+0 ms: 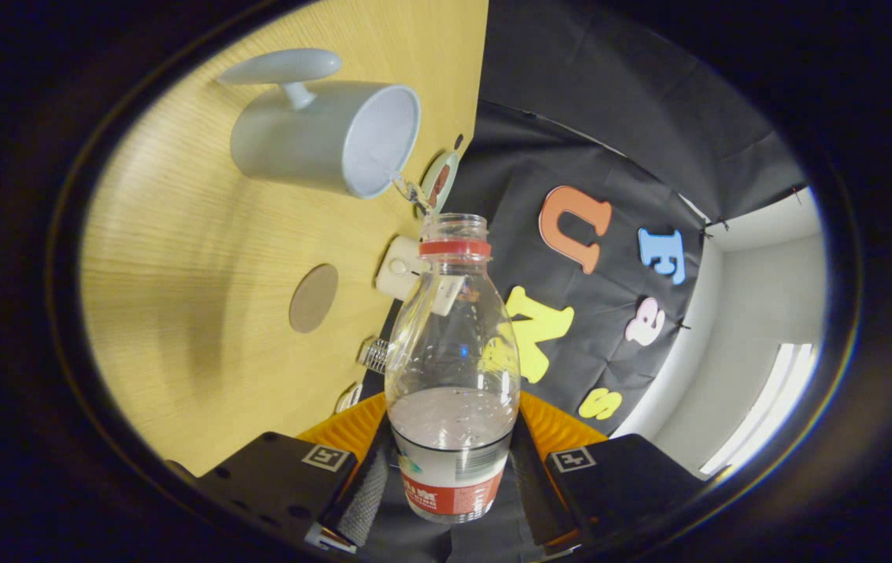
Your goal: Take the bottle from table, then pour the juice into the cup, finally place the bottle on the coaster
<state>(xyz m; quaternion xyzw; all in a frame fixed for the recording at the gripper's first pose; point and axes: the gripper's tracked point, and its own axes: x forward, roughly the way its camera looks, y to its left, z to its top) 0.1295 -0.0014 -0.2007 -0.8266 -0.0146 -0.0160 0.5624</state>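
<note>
Clear bottle (452,367), uncapped, red neck ring, pale juice low inside, held betw. fingers. Grey cup (328,137) at 11 o'clock beyond, on wood table. Round brown coaster (314,298) at 10 o'clock, bare.

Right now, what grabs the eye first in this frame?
The clear bottle with its red neck ring, uncapped and holding pale liquid in its lower part, sits clamped between the fingers of the hand-held gripper. Beyond its mouth the view is rolled, so the wooden table stands sideways with the white cup on it, opening towards the bottle's mouth. A round brown coaster lies on the table between cup and fingers.
</note>
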